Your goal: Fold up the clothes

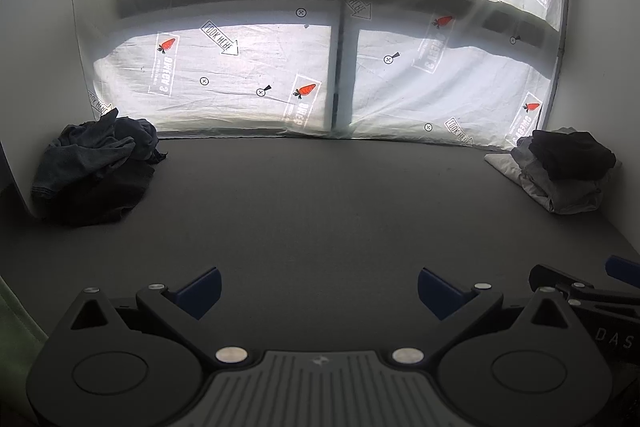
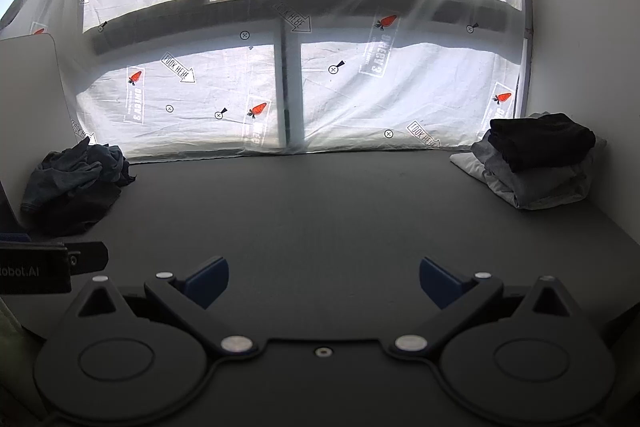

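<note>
A crumpled heap of dark grey and blue-grey clothes [image 1: 96,167] [image 2: 76,183] lies at the far left of the dark table [image 1: 320,211] [image 2: 304,211]. At the far right sits a stack of folded clothes [image 1: 560,171] [image 2: 536,163], a black piece on top of grey and white ones. My left gripper [image 1: 319,291] hovers open over the near table edge, nothing between its blue fingertips. My right gripper [image 2: 324,283] is likewise open and holds nothing. Part of the right gripper [image 1: 580,287] shows at the right edge of the left wrist view.
A translucent printed sheet [image 1: 248,75] [image 2: 200,95] hangs over windows behind the table. A white panel [image 1: 36,67] [image 2: 28,83] stands at the left beside the heap. A white wall [image 1: 600,47] closes the right side. The other gripper's body [image 2: 40,267] shows at the left.
</note>
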The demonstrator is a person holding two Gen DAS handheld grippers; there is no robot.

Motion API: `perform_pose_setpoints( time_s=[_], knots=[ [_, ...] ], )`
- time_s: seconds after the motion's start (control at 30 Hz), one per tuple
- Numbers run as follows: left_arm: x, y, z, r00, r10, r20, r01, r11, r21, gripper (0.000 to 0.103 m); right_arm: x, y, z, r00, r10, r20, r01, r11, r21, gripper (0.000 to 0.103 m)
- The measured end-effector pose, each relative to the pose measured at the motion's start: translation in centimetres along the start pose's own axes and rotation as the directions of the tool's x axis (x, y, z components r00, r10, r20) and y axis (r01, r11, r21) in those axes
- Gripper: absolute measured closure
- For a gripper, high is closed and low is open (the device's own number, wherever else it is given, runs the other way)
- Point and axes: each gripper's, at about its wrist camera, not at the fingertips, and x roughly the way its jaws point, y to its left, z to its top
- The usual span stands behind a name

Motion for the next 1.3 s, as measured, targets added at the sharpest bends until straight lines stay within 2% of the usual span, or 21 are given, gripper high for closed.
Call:
perform_pose_setpoints(
  time_s=[0.33,0.57,0.77,0.97,1.13,1.3],
  knots=[
    [1.5,-0.2,0.2,1.000,-0.019,-0.024,0.019,1.000,-0.025,0.000,0.9,-0.5,0.2,0.999,-0.020,-0.031,0.020,1.000,-0.002,0.000],
    [4.6,-1.6,1.2,0.998,-0.030,-0.046,0.028,0.999,-0.044,0.000,3.0,-1.8,0.6,0.998,-0.026,-0.060,0.025,1.000,-0.011,0.000],
    [8.7,-2.9,3.1,0.997,-0.018,-0.076,0.015,0.999,-0.037,0.000,7.5,-4.5,2.0,0.994,-0.027,-0.105,0.030,0.999,0.025,0.000],
    [12.3,-2.9,6.8,0.992,0.070,-0.101,-0.073,0.997,-0.029,0.000,13.6,-4.3,4.2,0.988,0.012,-0.154,-0.006,0.999,0.036,0.000],
    [15.7,-0.6,8.6,0.979,0.114,-0.167,-0.136,0.983,-0.125,0.000,18.7,-3.6,6.0,0.979,0.050,-0.196,-0.044,0.999,0.032,0.000],
    [17.8,3.6,8.5,0.962,0.141,-0.232,-0.206,0.937,-0.281,0.000,23.7,-2.9,7.8,0.967,0.087,-0.238,-0.082,0.996,0.030,0.001]
  ],
)
